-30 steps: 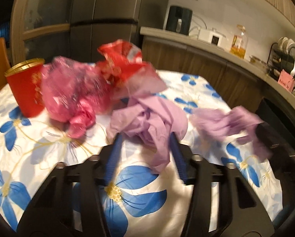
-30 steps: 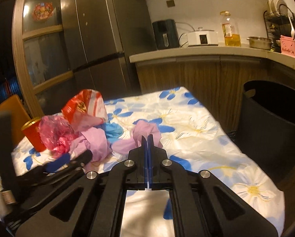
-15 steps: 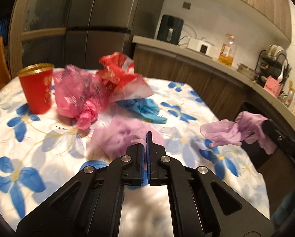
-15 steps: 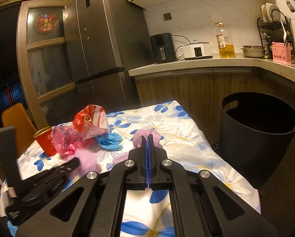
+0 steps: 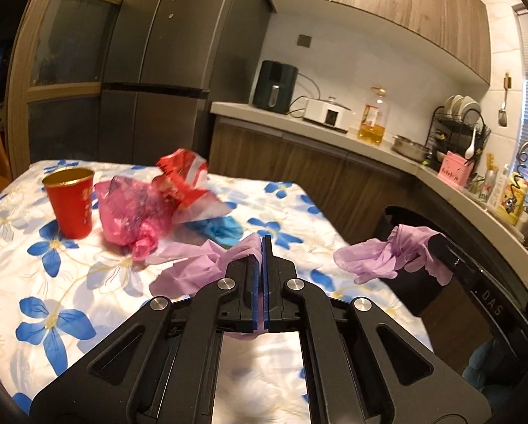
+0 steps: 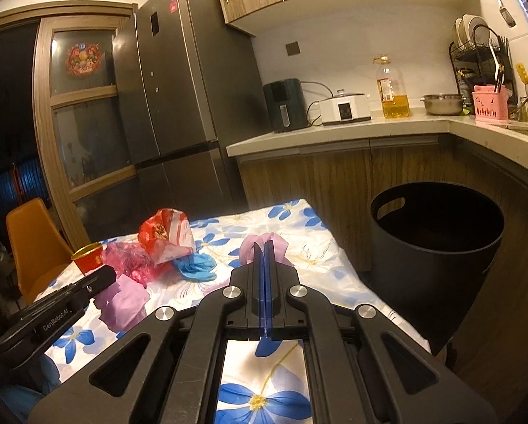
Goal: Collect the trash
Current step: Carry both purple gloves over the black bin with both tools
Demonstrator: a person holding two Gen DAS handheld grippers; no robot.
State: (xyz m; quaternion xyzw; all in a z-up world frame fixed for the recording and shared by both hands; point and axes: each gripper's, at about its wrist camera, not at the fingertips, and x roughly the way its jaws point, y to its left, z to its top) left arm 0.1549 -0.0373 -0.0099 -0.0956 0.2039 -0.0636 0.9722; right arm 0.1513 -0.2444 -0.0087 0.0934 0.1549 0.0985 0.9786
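Note:
My left gripper (image 5: pixel 262 243) is shut on a crumpled purple glove (image 5: pixel 193 268) and holds it above the flowered tablecloth (image 5: pixel 52 282). My right gripper (image 6: pixel 265 247) is shut on a second purple glove (image 6: pixel 264 243), which also shows hanging at the right in the left wrist view (image 5: pixel 387 258). The black trash bin (image 6: pixel 437 236) stands on the floor right of the table. On the table lie a pink plastic bag (image 5: pixel 129 215), a red wrapper (image 5: pixel 182 176), a blue glove (image 5: pixel 221 229) and a red paper cup (image 5: pixel 71 205).
A wooden kitchen counter (image 6: pixel 334 134) with appliances, an oil bottle (image 6: pixel 392 88) and a dish rack runs behind the table and around the right. A grey fridge (image 6: pixel 179 106) stands at the back. An orange chair (image 6: pixel 34 243) is left of the table.
My left gripper closed on the purple glove and lifted it off the table. Both grippers have risen with their gloves, and the right one has drawn back so the bin shows fully.

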